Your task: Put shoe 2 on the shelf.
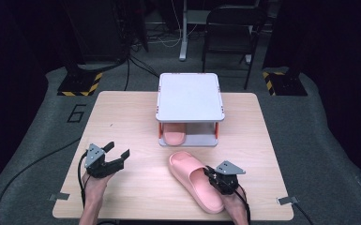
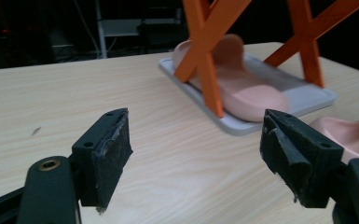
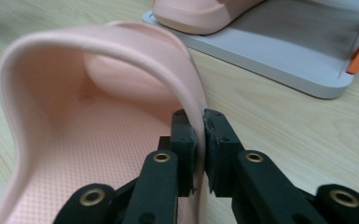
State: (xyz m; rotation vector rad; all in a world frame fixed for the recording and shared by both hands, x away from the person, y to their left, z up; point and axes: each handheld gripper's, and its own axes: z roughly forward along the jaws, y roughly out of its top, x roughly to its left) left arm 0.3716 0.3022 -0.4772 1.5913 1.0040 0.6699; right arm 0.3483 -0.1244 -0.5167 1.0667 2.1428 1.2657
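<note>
The bench (image 1: 136, 122) is a pale wooden board with a light grain, set on a grey floor (image 1: 319, 140). At the middle of its far edge stands a small white rack (image 1: 190, 96) on orange crossed legs, its flat top tier bare and its low bottom tray resting straight on the wood. On that bottom tray lies a pink slipper (image 1: 174, 135), toe toward the near edge. A second pink slipper (image 1: 192, 180) lies directly on the bench, right of the middle and close to the near edge, slanting from the centre toward the near right corner. Tabs of grey tape (image 1: 58, 196) stick out at both near corners.
</note>
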